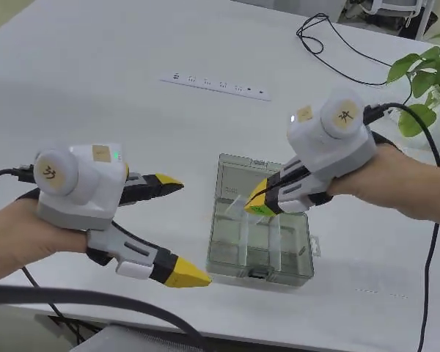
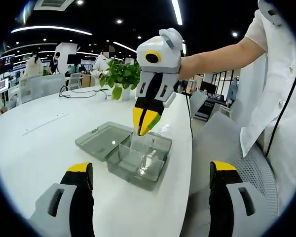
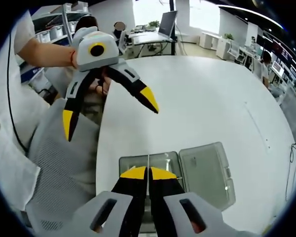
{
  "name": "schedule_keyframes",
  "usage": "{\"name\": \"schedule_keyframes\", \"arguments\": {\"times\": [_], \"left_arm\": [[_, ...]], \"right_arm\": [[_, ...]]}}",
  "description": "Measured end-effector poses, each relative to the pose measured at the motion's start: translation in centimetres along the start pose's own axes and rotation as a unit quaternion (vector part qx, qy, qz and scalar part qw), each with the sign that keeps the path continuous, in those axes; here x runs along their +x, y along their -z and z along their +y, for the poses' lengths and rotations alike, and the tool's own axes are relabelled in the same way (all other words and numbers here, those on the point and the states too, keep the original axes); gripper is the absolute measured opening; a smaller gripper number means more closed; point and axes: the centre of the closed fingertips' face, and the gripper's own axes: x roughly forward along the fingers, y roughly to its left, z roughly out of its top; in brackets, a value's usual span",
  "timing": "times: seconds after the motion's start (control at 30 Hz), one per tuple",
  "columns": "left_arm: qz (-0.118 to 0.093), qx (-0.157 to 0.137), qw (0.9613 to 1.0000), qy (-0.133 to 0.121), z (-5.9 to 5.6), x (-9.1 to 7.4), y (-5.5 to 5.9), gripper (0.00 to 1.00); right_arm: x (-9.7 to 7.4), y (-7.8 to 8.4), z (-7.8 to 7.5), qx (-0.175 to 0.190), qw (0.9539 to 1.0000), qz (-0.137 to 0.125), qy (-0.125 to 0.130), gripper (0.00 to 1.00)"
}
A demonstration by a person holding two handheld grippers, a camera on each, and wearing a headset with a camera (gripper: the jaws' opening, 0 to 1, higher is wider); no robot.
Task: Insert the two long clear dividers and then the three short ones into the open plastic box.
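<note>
One divider (image 1: 235,206), clamped in the right gripper (image 1: 258,202), should be lowered upright into the box (image 1: 227,249) slots; the left gripper (image 1: 192,230) is spread.

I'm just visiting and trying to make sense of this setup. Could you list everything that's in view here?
table: one, white, under everything
plastic box: one, clear grey, table centre, lid open flat
clear divider: one, transparent, held over the box
seated dividers: seemingly two, clear, upright inside the box
power strip: one, white, beyond the box
cable: one, black, far right of the table
plant: one, green, right edge
mesh chair: one, grey, beside the table
left gripper: white and grey, yellow tips, jaws wide apart, left of the box
right gripper: same colours, clamped on the clear divider
hands: two, one behind each gripper
</note>
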Motion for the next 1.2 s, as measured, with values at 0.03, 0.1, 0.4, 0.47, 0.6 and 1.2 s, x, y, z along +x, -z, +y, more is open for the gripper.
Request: {"name": "schedule_keyframes", "arguments": {"times": [0.03, 0.1, 0.4, 0.47, 0.6, 1.2], "left_arm": [[0.000, -0.001, 1.0000, 0.000, 0.0, 0.0, 0.1, 1.00], [-0.002, -0.004, 1.0000, -0.001, 0.1, 0.0, 0.1, 1.00], [-0.005, -0.010, 0.9999, -0.001, 0.2, 0.1, 0.2, 1.00], [-0.005, -0.011, 0.9999, -0.001, 0.3, 0.2, 0.2, 1.00], [-0.006, -0.012, 0.9999, -0.001, 0.2, 0.2, 0.2, 1.00], [-0.006, -0.020, 0.9998, 0.001, 0.0, 0.4, 0.6, 1.00]], "right_arm": [[0.0, -0.1, 0.0, -0.001, 1.0000, -0.001, 0.001, 0.02], [0.2, -0.1, 0.1, 0.000, 1.0000, -0.003, 0.000, 0.02], [0.7, 0.2, 0.1, -0.004, 1.0000, -0.002, 0.000, 0.02], [0.8, 0.3, 0.1, -0.005, 1.0000, -0.004, -0.005, 0.02], [0.9, 0.2, -0.2, -0.007, 0.9999, -0.007, -0.002, 0.02], [3.8, 1.4, -0.4, -0.059, 0.9979, 0.026, -0.006, 0.02]]}}
